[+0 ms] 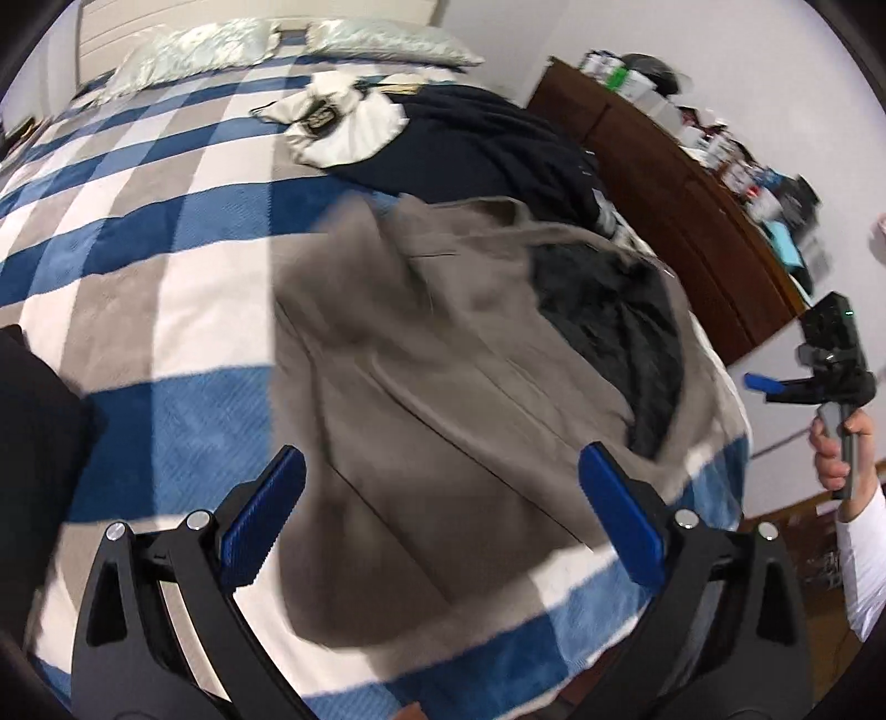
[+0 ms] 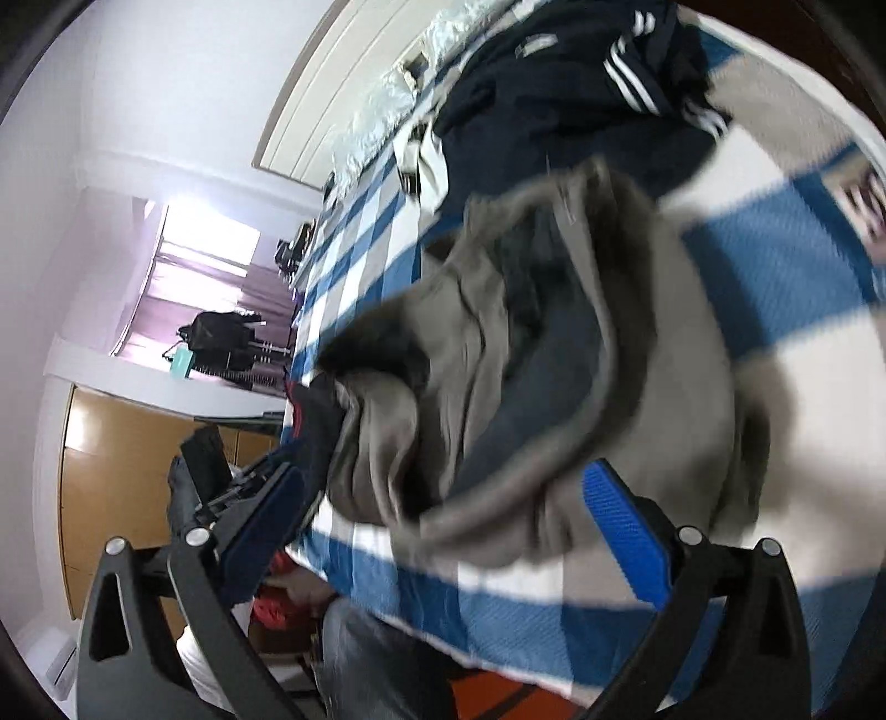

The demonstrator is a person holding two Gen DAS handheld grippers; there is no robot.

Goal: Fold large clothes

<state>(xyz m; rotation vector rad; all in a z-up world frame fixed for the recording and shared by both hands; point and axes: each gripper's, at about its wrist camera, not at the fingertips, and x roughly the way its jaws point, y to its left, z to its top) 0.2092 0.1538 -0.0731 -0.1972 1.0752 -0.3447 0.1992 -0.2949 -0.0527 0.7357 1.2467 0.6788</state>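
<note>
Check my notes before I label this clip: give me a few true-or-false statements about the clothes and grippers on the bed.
1. The left gripper is shut on the coat. False: its jaws stand wide open, holding nothing.
2. The grey coat lies on a checked blanket. True.
3. The right gripper is open. True.
4. The coat lining is white. False: it is dark.
5. A dark garment lies beyond the coat, toward the pillows. True.
6. The bed is bare apart from the coat. False: a white garment also lies on it.
</note>
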